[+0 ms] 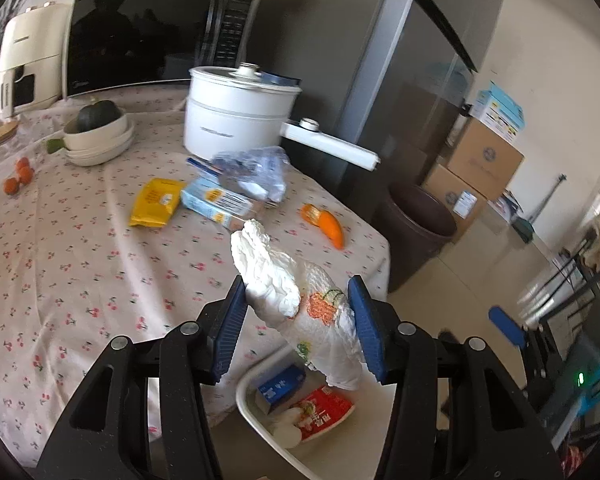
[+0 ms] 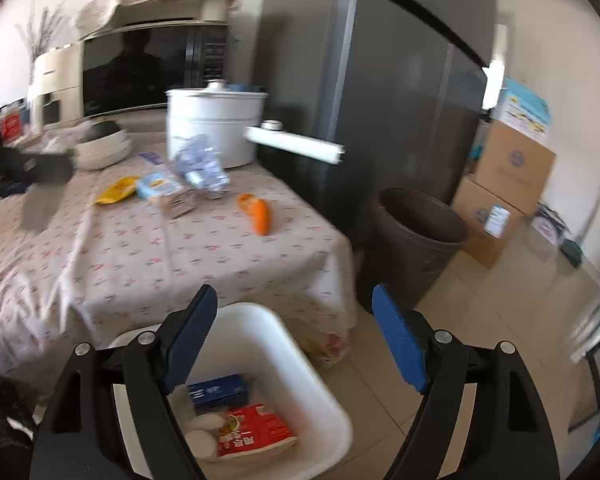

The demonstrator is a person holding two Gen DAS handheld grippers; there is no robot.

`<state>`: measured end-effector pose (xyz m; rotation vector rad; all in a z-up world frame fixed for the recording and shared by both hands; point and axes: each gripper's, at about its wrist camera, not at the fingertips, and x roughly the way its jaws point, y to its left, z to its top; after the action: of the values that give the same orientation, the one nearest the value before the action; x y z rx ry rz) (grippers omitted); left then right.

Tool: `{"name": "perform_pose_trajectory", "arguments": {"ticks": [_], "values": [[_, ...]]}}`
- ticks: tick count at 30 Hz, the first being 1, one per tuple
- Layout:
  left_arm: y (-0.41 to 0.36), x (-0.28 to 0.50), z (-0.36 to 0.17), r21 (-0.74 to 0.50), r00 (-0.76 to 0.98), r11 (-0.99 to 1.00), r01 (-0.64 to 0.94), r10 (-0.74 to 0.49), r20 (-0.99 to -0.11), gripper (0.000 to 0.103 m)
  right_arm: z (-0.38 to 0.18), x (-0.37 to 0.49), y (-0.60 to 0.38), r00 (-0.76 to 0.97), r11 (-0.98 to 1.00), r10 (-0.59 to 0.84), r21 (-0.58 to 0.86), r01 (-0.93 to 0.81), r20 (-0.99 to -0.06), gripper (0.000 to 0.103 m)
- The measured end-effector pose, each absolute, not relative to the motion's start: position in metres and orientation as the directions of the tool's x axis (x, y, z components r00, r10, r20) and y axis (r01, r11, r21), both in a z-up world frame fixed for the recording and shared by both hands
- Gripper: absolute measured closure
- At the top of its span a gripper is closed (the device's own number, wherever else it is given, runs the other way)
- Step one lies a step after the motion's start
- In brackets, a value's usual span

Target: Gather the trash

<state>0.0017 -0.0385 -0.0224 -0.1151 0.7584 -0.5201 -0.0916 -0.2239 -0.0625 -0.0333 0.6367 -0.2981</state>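
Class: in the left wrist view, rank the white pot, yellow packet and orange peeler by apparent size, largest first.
1. white pot
2. yellow packet
3. orange peeler
The pot sits farthest back yet still looks largest.

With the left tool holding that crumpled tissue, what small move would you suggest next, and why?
Probably carry the left tool slightly forward over the white bin and then release. The crumpled tissue is clamped between its pads above the table edge, and the bin below already holds a red packet.

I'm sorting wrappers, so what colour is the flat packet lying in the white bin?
Red, with a food picture and white lettering: the packet shows best in the right wrist view.
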Motion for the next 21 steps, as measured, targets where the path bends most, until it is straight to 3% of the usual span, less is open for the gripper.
{"name": "perform_pose_trajectory", "arguments": {"ticks": [17, 21], "values": [[-0.079, -0.019, -0.038, -0.233, 0.531, 0.819, 0.524, -0.529, -0.662, 0.052, -0.067, -0.092, -0.253, 0.716, 0.916, -0.364, -0.091, 0.390, -0.595, 0.020], [-0.087, -0.018, -0.045, -0.224, 0.508, 0.814, 0.537, -0.523, -0.684, 0.043, -0.066, -0.092, -0.255, 0.715, 0.914, -0.368, -0.088, 0.397, -0.594, 0.019]]}}
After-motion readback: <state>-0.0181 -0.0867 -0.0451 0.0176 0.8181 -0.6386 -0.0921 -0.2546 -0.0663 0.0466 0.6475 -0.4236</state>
